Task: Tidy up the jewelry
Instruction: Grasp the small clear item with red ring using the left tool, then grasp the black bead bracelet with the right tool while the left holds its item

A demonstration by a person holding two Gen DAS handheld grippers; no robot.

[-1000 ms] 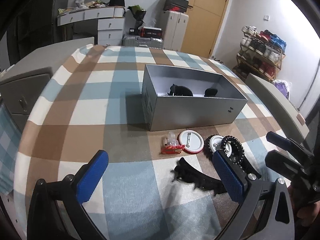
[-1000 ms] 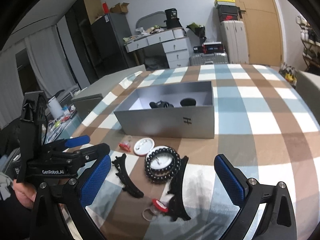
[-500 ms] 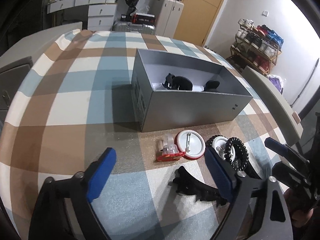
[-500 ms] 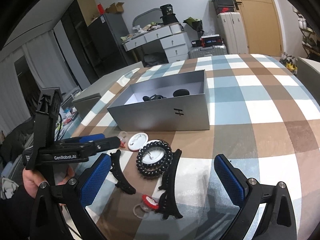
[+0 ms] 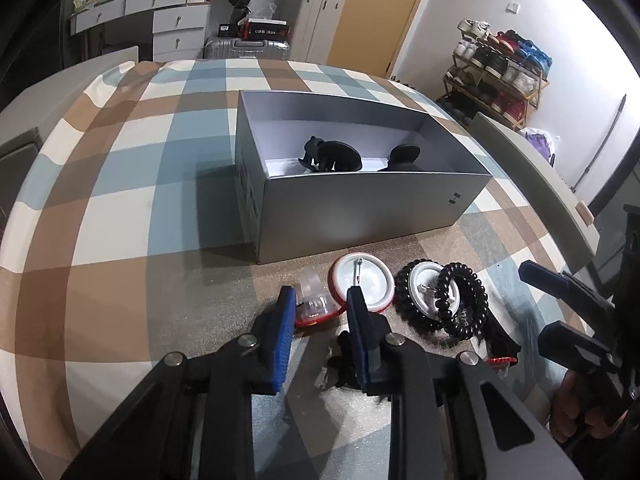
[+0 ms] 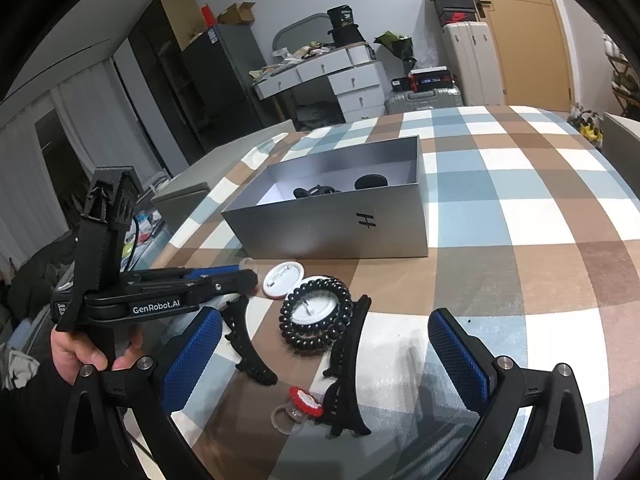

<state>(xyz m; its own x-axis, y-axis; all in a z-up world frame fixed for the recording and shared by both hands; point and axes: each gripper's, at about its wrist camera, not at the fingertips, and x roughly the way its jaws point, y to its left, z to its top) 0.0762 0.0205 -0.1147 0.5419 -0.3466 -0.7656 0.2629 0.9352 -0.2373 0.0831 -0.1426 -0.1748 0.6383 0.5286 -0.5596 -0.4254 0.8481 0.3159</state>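
A grey open box (image 5: 360, 208) stands on the checked tablecloth with black hair pieces (image 5: 332, 154) inside; it also shows in the right wrist view (image 6: 336, 220). In front lie a clear red-based ring case (image 5: 314, 306), a red-rimmed white badge (image 5: 362, 282), a second badge ringed by black beads and a coil hair tie (image 5: 460, 300), and black claw clips (image 6: 250, 346). My left gripper (image 5: 322, 308) has narrowed around the ring case, its blue pads on either side. My right gripper (image 6: 324, 344) is open and empty above the clips and a red ring (image 6: 304, 398).
The checked tablecloth (image 5: 132, 184) covers the whole table. Grey chairs stand at the table's left and right edges. Drawers, suitcases and a shoe rack (image 5: 500, 64) stand far behind.
My left gripper moved forward and down to the ring case and its jaws narrowed from wide open to around it. My right gripper stayed open, drifting slightly.
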